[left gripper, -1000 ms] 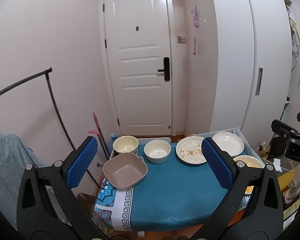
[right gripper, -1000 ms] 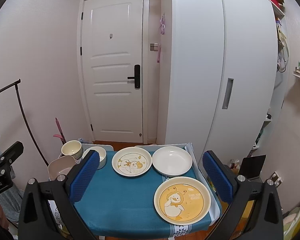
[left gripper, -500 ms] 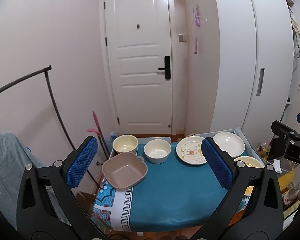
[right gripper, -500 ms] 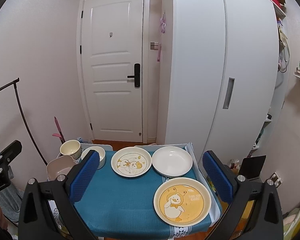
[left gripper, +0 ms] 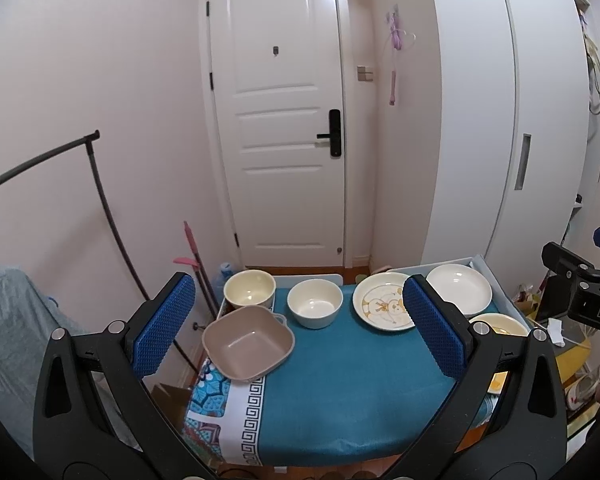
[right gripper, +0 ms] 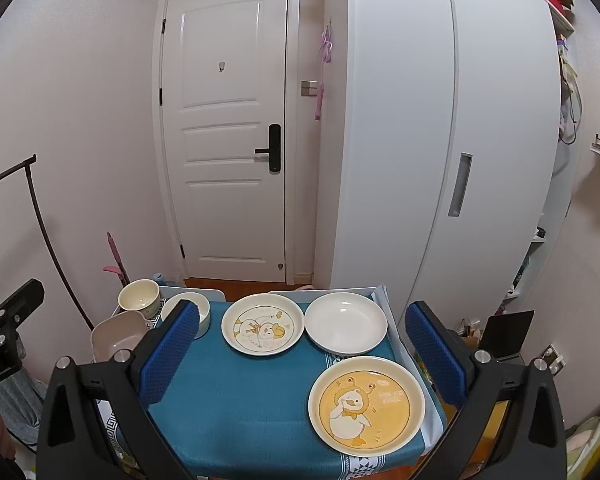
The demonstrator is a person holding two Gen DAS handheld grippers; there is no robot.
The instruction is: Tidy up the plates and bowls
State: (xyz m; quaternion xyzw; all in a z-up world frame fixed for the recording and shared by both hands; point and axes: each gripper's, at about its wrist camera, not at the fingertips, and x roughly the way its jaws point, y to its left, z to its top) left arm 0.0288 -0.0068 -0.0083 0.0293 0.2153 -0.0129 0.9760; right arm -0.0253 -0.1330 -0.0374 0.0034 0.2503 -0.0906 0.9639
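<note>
Plates and bowls sit spread over a small table [left gripper: 340, 400] covered in a teal cloth, seen first from the left wrist view. At the lower centre of that frame the left gripper [left gripper: 298, 330] is held above the near edge of the table with its blue-padded jaws spread wide and nothing between them. Left of centre a square tan bowl [left gripper: 248, 344] rests at the table's left edge; behind it, higher in the frame, stands a cream bowl [left gripper: 250, 289], and just right of that a white bowl [left gripper: 315, 304]. Further right lie a duck-print plate [left gripper: 382, 306] and a plain white plate [left gripper: 458, 290], the latter partly hidden by the right-hand finger. A white door [left gripper: 278, 120] fills the upper centre. At the right edge, part of the other gripper's body shows. In the right wrist view the right gripper [right gripper: 302, 354] likewise hangs over the table with its jaws wide apart and empty. A yellow duck plate [right gripper: 366, 404] lies at lower right, near the table's front corner. Above it the plain white plate [right gripper: 346, 324] touches or nearly touches the duck-print plate [right gripper: 263, 329] at centre. At the left, the white bowl [right gripper: 204, 312] is half hidden behind the left-hand finger, with the cream bowl [right gripper: 139, 300] and square tan bowl [right gripper: 118, 334] beyond it.
</note>
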